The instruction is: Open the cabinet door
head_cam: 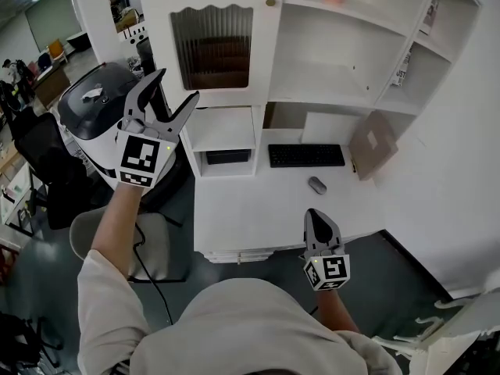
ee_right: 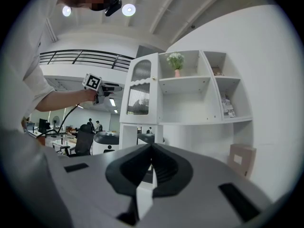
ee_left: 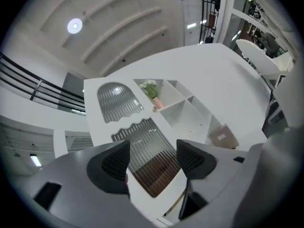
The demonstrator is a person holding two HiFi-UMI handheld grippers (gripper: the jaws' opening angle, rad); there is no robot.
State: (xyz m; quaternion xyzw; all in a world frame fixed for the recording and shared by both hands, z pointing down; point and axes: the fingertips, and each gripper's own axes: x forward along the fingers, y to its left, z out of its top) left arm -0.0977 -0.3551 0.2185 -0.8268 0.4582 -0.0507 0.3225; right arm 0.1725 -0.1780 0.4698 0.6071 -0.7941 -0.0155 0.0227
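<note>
1. White shelf unit [head_cam: 312,76] stands against the wall ahead of me, above a white tabletop [head_cam: 234,209].
2. At the unit's upper left is the cabinet door [head_cam: 211,45], with ribbed glass and a round knob [head_cam: 270,1] at its right edge. It sits shut against the frame. Something brown shows dimly behind the glass; I cannot tell what it is.
3. Just right of the door, the top open compartment holds a pink vase [ee_right: 177,72] with pale flowers [ee_right: 175,60]. The narrow compartments at the right end hold magazines [ee_right: 228,106].
4. On the tabletop lie a black keyboard [head_cam: 306,155] and a mouse [head_cam: 316,184] just in front of it. A brown box [head_cam: 373,143] stands by the side wall.
5. My left claw [head_cam: 176,91] is raised on an outstretched arm, left of the door and apart from it, tipped slightly upward. Its jaws are spread wide with nothing in them, and the ribbed glass shows through the gap.
6. My right claw [head_cam: 314,214] is held low over the tabletop's near edge, pointing level toward the unit. Its jaws are pressed together and empty.
</note>
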